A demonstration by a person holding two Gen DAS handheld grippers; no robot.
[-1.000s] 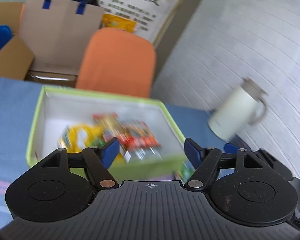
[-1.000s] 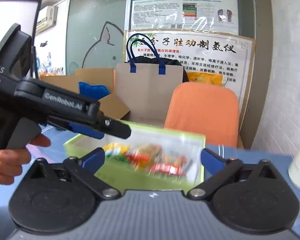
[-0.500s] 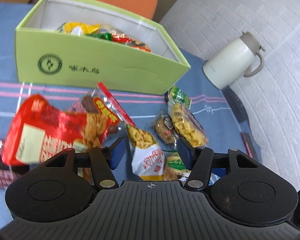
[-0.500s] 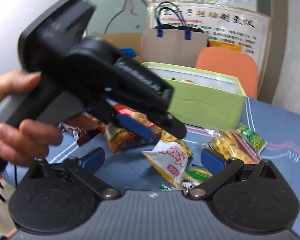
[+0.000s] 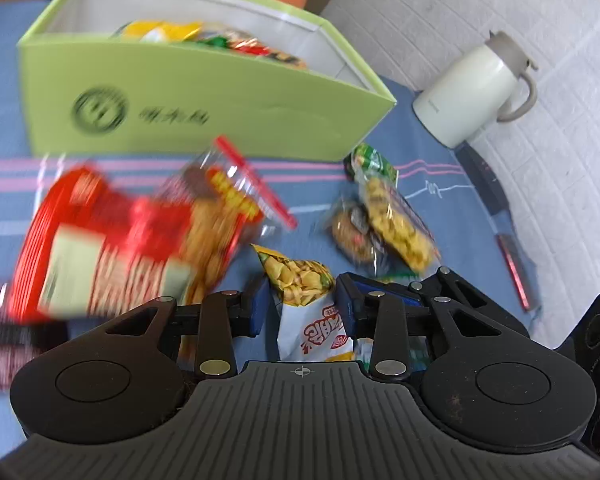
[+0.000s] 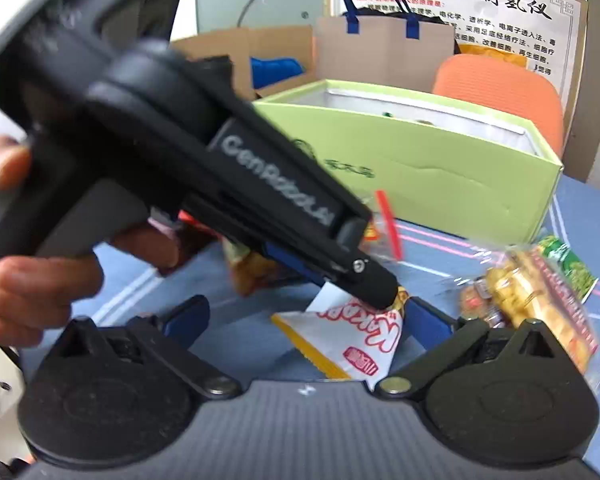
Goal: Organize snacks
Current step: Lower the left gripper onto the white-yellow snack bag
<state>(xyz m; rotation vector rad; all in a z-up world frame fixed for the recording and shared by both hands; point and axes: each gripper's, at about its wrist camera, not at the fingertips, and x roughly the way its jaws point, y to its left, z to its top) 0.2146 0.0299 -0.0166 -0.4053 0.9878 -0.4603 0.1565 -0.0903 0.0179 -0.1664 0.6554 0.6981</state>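
Closing in fast: the left gripper (image 5: pixel 302 306) has dropped from over the green box (image 5: pixel 204 96) to the loose snacks in front of it, and its jaws are closing on the white-and-yellow chip packet (image 5: pixel 306 304), pads about touching it. The right gripper (image 6: pixel 306 314) sits wide open just beside that packet, holding nothing. Looks like the pick is starting; next stop is probably the box behind, already partly filled.

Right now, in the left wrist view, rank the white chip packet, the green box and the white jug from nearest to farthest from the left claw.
1. White chip packet: between the closing fingers of the left claw.
2. Green box: straight ahead, past the loose snacks.
3. White jug: far right, by the wall.
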